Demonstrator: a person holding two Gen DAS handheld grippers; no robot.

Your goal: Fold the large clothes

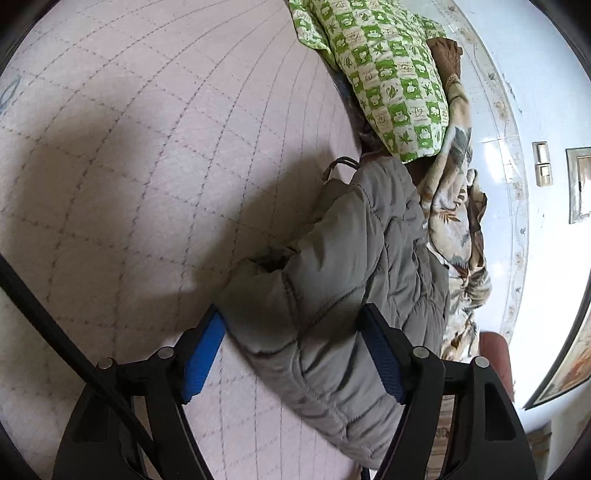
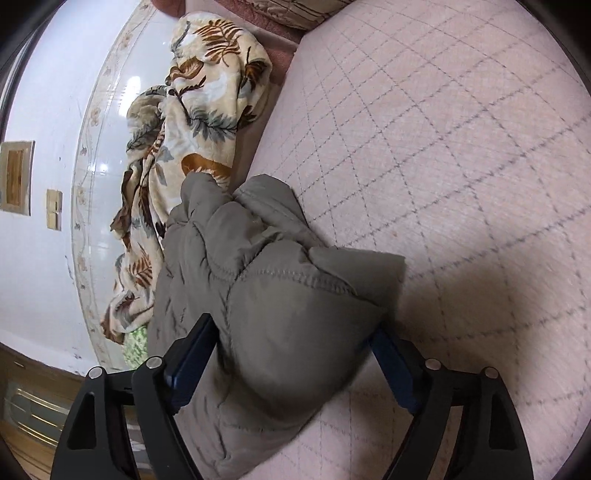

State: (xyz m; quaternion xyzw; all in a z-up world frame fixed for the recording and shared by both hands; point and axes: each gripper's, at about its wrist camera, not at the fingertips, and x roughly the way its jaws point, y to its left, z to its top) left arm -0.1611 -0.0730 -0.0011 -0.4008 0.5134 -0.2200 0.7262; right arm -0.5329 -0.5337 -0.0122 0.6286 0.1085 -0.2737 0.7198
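Observation:
A grey quilted puffer jacket [image 1: 343,273] lies bunched on a pink quilted bed cover [image 1: 129,166]. My left gripper [image 1: 295,354] is wide open with its blue pads on either side of one end of the jacket, not squeezing it. In the right wrist view the same jacket [image 2: 273,291] fills the gap of my right gripper [image 2: 291,354], whose jaws are also wide apart around a padded fold. The jacket's far part is crumpled against the blanket, and its sleeves cannot be made out.
A cream leaf-print blanket [image 2: 195,122] lies heaped along the bed's edge by the white tiled wall [image 2: 44,92]. A green-and-white checked cloth [image 1: 391,74] lies beyond the jacket, with a person's hand [image 1: 448,55] beside it. A brown cushion [image 2: 295,14] sits at the bed's far end.

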